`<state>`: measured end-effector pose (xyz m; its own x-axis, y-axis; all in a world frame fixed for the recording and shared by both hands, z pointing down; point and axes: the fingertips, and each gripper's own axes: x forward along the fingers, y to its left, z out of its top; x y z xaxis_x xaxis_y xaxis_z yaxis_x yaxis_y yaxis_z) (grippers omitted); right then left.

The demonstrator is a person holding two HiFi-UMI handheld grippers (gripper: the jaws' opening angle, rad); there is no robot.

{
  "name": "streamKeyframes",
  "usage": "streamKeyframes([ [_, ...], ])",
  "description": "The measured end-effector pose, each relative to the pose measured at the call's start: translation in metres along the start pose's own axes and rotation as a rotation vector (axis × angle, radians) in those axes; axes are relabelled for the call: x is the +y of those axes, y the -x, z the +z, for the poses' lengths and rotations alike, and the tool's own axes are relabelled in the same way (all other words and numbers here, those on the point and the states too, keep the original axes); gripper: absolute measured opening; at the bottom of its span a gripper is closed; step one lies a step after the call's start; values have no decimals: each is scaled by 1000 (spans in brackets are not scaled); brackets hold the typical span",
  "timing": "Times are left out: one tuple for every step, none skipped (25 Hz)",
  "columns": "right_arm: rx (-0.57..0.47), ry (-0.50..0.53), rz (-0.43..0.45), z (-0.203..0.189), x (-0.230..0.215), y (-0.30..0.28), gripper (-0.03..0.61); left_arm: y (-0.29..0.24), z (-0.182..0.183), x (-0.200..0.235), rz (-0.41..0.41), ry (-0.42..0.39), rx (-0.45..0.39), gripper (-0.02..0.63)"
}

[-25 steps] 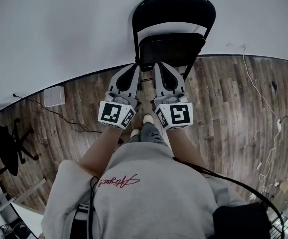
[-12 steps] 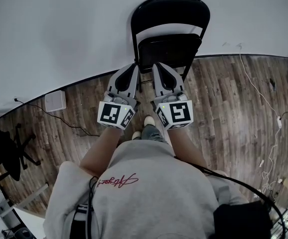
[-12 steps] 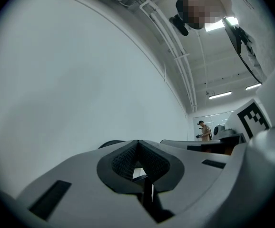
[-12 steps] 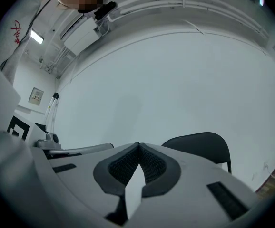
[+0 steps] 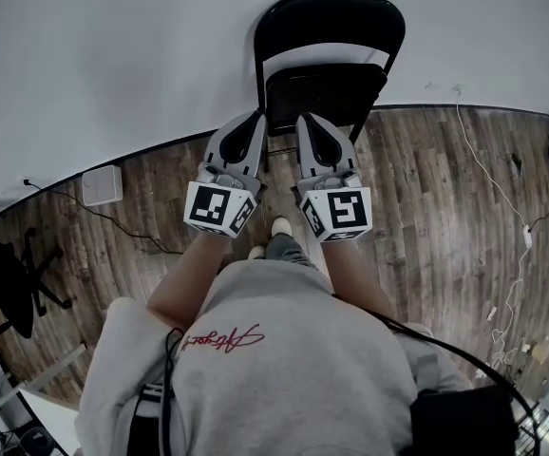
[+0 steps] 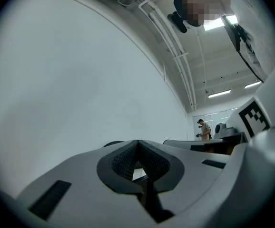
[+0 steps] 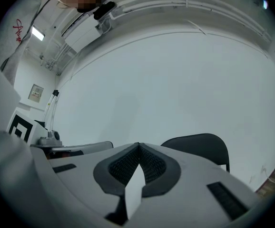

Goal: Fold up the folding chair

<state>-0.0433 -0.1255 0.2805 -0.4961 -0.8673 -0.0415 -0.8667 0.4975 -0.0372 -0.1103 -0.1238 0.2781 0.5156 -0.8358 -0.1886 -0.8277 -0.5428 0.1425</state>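
Comparing with a second ago: almost nothing shifts. Left gripper [image 5: 254, 120] and right gripper [image 5: 306, 122] sit side by side near the folding chair [image 5: 327, 91], apparently clear of its seat front. Both pairs of jaws are pressed together, nothing between them. Judgement: folding not begun. Chair stands open against white wall [image 5: 113, 65] on plank floor [image 5: 426, 207]. Black rounded tube frame, curved backrest, flat matte seat; jaw pads dark and ribbed
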Motion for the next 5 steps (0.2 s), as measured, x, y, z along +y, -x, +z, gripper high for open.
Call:
streamKeyframes([
  [0,0,-2,0,0,0,15,0,1,0,-1,-6,3,15],
  [0,0,-4,0,-1,0,15,0,2,0,-1,-14,6,15],
  [-1,1,-6,0,-1,0,15,0,3,1,-3,-21,7,15],
  [0,2,-8,0,0,0,15,0,3,1,-5,-27,7,15],
  [0,3,-10,0,0,0,15,1,3,2,-7,-32,7,15],
])
